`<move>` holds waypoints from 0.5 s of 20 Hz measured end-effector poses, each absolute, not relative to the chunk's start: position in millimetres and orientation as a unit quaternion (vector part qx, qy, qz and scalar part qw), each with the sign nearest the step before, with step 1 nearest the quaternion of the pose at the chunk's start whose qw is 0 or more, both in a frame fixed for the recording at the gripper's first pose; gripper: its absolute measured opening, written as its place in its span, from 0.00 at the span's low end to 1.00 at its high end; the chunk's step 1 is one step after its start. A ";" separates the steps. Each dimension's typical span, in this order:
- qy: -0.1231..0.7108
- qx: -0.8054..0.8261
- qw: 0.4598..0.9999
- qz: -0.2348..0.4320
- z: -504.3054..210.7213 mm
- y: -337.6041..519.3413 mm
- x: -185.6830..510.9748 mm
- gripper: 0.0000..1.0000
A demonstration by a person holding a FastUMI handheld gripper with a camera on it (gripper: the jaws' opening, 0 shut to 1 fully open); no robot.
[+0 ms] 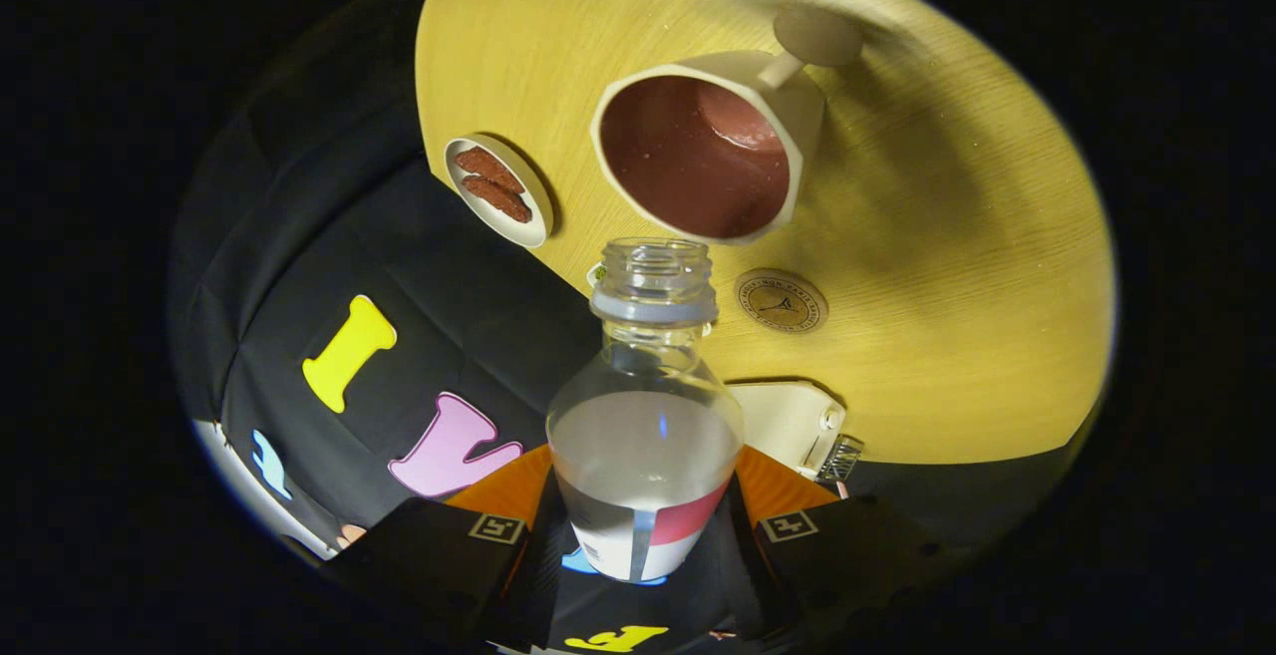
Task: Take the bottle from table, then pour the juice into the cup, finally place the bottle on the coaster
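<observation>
Yellow wood table (947, 236) fills the background. My hand-held gripper (643, 535) is clamped on the bottle (646, 436), its long axis pointing to 12 o'clock with the open neck just short of the cup (698, 152). Coaster (782, 300) sits at about 1 o'clock, so I'd tip forward next.

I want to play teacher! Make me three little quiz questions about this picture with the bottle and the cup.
1. True or false: the bottle has its cap on.
2. What holds the bottle?
A) a hand B) the gripper C) the coaster
3. Fill in: the cup looks ____ inside.

Key:
1. False, its neck is open.
2. B, held between both fingers.
3. Reddish-brown.
</observation>
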State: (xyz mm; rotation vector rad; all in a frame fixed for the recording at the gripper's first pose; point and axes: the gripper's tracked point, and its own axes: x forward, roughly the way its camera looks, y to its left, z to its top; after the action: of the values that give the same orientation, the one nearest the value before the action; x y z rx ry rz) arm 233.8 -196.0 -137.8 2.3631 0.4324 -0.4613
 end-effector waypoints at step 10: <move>0.189 0.719 0.665 -0.072 -65.6 -141.8 191.2 0.70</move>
State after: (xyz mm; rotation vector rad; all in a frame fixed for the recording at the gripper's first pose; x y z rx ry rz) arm 191.2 -141.8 -65.6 1.6237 0.4261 -0.1621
